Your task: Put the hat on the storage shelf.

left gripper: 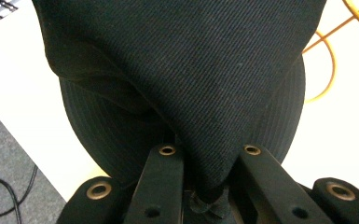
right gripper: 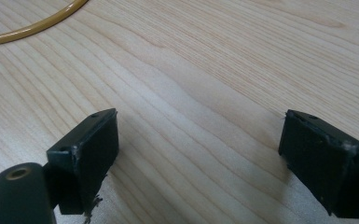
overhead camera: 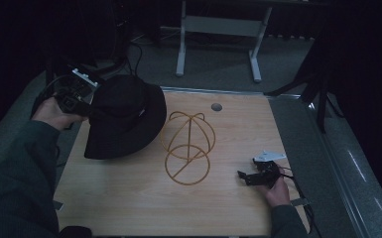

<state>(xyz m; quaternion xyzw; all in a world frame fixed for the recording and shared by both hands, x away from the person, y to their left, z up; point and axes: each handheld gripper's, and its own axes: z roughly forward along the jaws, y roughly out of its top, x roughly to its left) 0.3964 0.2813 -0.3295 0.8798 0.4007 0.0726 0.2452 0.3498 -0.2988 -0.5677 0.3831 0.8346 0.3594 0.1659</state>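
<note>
A black brimmed hat [overhead camera: 124, 116] rests on the left part of the wooden table [overhead camera: 129, 198], its near brim lifted a little. My left gripper [overhead camera: 89, 105] is at the hat's left edge and is shut on the brim. In the left gripper view the black fabric [left gripper: 182, 70] is pinched between the jaws of that gripper [left gripper: 207, 196]. A yellow wire dome frame [overhead camera: 187, 146] stands in the middle of the table, just right of the hat. My right gripper [overhead camera: 242, 176] lies low on the table at the right, open, with bare wood between its jaws [right gripper: 200, 140].
A round grommet hole [overhead camera: 217, 106] sits near the table's far edge. A white desk frame [overhead camera: 181, 44] stands on the floor behind, and dark tripod legs [overhead camera: 317, 89] are at the right. A cable [left gripper: 9, 196] lies on the floor beside the left edge.
</note>
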